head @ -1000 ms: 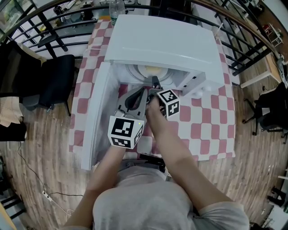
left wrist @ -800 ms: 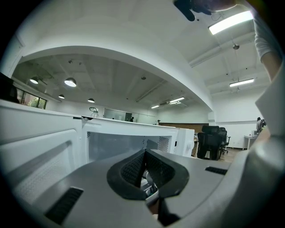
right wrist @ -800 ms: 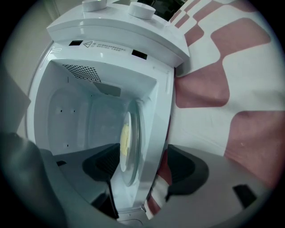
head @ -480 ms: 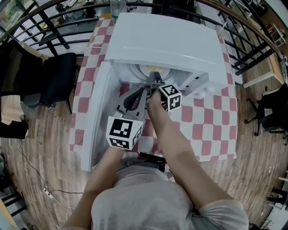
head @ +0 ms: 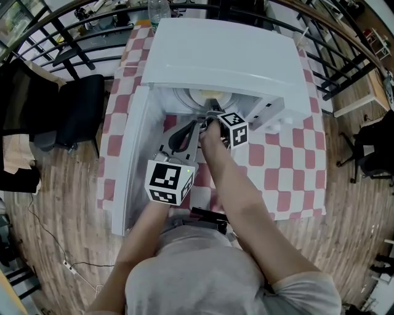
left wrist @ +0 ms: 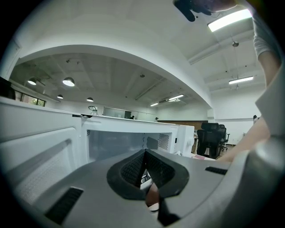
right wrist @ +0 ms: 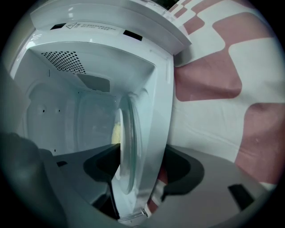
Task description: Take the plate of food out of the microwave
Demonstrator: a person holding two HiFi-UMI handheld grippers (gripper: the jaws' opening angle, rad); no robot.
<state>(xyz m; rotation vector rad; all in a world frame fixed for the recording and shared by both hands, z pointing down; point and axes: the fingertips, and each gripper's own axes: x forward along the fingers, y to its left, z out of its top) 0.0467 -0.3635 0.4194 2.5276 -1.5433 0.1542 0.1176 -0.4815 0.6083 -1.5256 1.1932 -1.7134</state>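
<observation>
The white microwave (head: 228, 55) stands on the red-checked table (head: 277, 172) with its door (head: 132, 160) swung open to the left. Inside lies the plate (head: 206, 96) with pale yellow food. My right gripper (head: 213, 111) is at the opening, rolled on its side and open. In the right gripper view the plate's rim (right wrist: 127, 147) and the cavity's front sill show edge-on between the jaws of the right gripper (right wrist: 140, 164), with the yellow food (right wrist: 116, 131) behind. My left gripper (head: 184, 132) hangs back in front of the microwave, shut and holding nothing; the left gripper (left wrist: 144, 156) faces the open cavity (left wrist: 120, 142).
A black chair (head: 74, 111) stands left of the table. A curved black railing (head: 326, 37) runs behind and to the right. A bottle (head: 159, 11) stands behind the microwave. Office chairs (left wrist: 213, 136) show far off in the left gripper view.
My right gripper has edged forward and a little up into the microwave's opening. The left gripper has stayed almost where it was.
</observation>
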